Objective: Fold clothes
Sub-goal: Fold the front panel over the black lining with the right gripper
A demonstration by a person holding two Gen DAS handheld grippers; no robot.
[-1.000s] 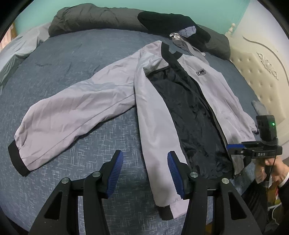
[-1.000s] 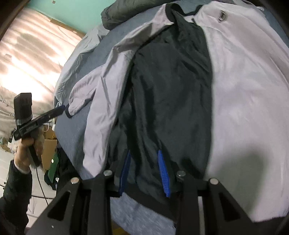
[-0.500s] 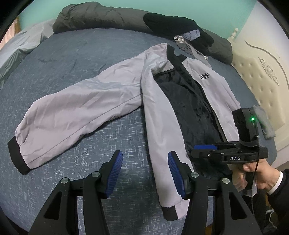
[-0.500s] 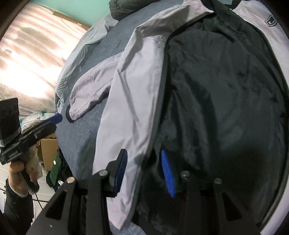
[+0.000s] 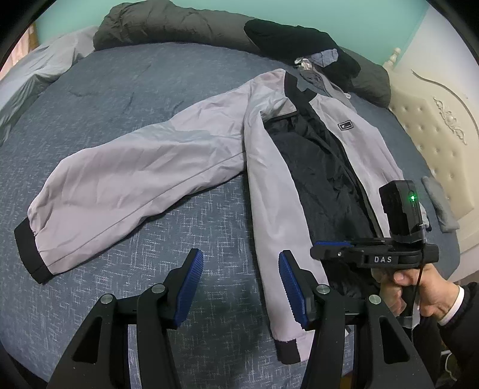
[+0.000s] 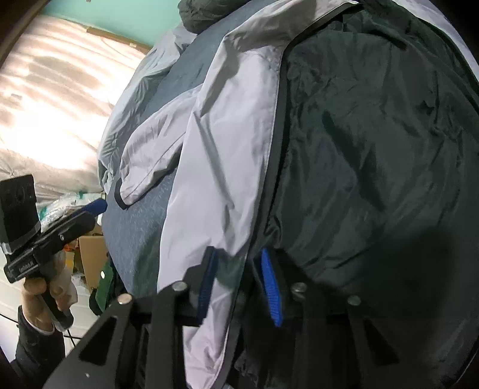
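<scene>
A grey jacket [image 5: 269,179] with black lining [image 5: 317,179] lies open, front up, on the blue bed [image 5: 119,89]. One sleeve [image 5: 134,179] stretches out to the left. My left gripper [image 5: 239,263] hovers open over the bed just left of the jacket's hem, with nothing between its fingers. My right gripper [image 6: 239,284] is at the hem, and the grey front panel's edge [image 6: 224,149] runs between its blue pads with a gap still showing. The left wrist view shows the right gripper [image 5: 329,248] side-on, held by a hand [image 5: 419,287].
A dark duvet [image 5: 179,27] and black clothes [image 5: 299,39] are piled at the bed's far side. A cream padded headboard [image 5: 434,119] stands at the right. Beyond the bed's edge, cardboard boxes [image 6: 89,254] and clutter sit on the floor.
My right gripper has moved in along the hem from the black lining to the grey front panel's edge, which now sits between its pads. The left gripper has barely moved.
</scene>
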